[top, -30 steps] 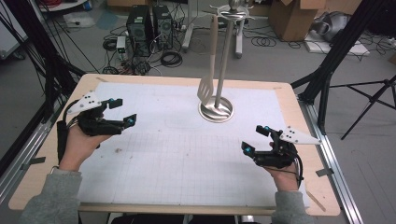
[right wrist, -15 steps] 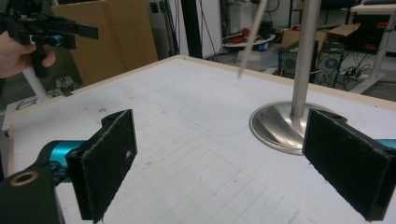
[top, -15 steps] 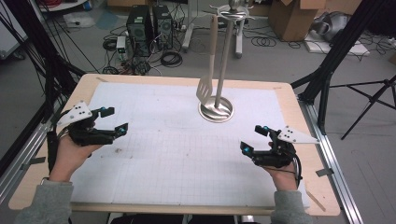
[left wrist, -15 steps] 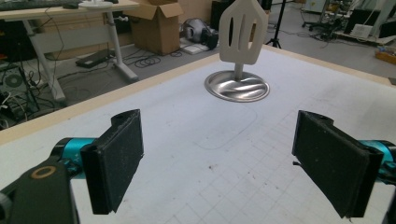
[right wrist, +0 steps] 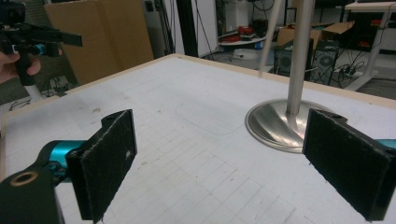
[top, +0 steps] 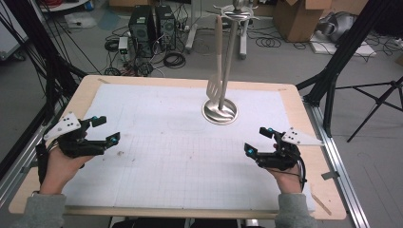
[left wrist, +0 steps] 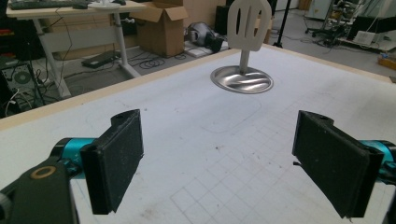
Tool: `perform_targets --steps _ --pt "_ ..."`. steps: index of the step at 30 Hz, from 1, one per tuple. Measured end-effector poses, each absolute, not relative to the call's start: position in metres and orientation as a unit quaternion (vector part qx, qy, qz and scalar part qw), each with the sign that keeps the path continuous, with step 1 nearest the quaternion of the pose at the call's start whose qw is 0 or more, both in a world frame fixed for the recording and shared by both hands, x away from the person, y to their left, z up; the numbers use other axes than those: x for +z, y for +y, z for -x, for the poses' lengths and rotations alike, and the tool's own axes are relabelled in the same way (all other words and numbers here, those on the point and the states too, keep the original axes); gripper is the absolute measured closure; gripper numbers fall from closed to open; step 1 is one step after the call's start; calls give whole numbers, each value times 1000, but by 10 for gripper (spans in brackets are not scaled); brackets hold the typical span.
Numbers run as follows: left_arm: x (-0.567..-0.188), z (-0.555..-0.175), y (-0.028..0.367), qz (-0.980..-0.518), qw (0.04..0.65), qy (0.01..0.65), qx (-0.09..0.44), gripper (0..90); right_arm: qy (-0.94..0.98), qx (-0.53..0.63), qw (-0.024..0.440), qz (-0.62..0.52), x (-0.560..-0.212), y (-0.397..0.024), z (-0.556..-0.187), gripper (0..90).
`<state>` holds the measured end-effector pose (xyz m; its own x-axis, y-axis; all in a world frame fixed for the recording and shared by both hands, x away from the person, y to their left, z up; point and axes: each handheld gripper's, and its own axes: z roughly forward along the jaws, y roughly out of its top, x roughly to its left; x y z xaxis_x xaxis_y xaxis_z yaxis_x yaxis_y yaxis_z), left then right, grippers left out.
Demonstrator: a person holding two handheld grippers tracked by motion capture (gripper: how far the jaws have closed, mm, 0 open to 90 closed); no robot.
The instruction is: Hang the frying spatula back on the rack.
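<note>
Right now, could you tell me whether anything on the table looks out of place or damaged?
Nothing stands out. The slotted spatula hangs straight on its steel stand, which sits upright on the white mat. The mat only carries a few small brown specks.

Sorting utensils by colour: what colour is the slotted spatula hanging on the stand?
Cream-white; the slotted spatula shows best in the left gripper view.

Left hand-held gripper (top: 102,130), right hand-held gripper (top: 259,140): black bodies, teal fittings, flat black padded jaws, grey three-cornered top plates, black trailing cables. Person: grey sleeves (top: 45,211).
</note>
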<state>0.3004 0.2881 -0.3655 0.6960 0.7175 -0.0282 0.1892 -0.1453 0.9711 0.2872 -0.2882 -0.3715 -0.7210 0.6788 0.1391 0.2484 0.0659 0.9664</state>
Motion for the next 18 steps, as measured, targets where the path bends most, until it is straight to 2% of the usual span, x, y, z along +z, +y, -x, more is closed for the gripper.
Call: perform_targets --steps 18 --pt "-381 -288 306 -708 566 337 255 169 709 592 183 -335 -378 -289 -289 86"
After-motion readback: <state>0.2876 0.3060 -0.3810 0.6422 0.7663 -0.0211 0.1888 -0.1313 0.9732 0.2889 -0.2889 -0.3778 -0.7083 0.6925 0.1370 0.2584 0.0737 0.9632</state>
